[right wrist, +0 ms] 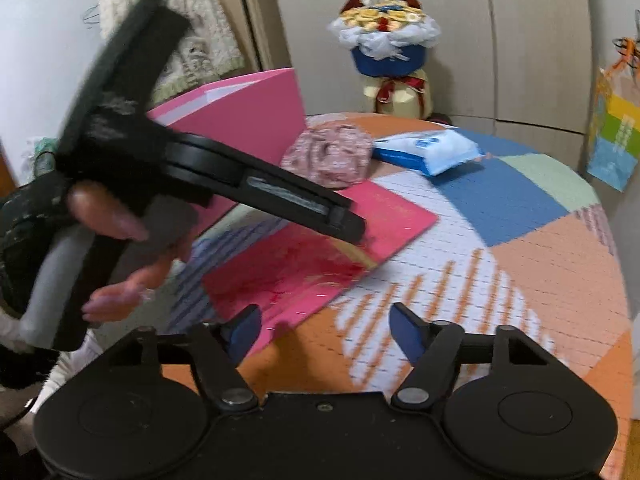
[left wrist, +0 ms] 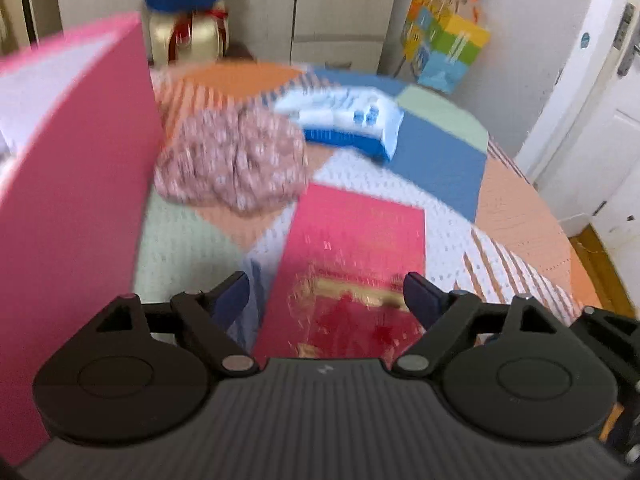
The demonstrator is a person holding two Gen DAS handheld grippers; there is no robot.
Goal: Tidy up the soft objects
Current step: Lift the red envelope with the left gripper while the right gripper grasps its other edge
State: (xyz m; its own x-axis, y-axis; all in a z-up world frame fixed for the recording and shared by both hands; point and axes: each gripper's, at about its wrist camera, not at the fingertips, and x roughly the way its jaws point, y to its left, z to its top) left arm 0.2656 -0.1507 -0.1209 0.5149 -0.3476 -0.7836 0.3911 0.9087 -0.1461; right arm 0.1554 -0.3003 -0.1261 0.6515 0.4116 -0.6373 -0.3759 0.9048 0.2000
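On the patchwork tablecloth (left wrist: pixel 440 168), the crumpled pink floral fabric bundle (left wrist: pixel 230 160) lies against the upright pink box (left wrist: pixel 76 184), ahead and left of the left gripper (left wrist: pixel 326 294), whose jaws stand wide and empty. The right gripper (right wrist: pixel 325 330), equally wide and empty, sits farther back.

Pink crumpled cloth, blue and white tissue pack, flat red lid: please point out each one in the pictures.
pink crumpled cloth (left wrist: pixel 230 162), left wrist view, middle of the bundle.
blue and white tissue pack (right wrist: pixel 430 150), right wrist view, white top face.
flat red lid (left wrist: pixel 352 248), left wrist view, upper face.
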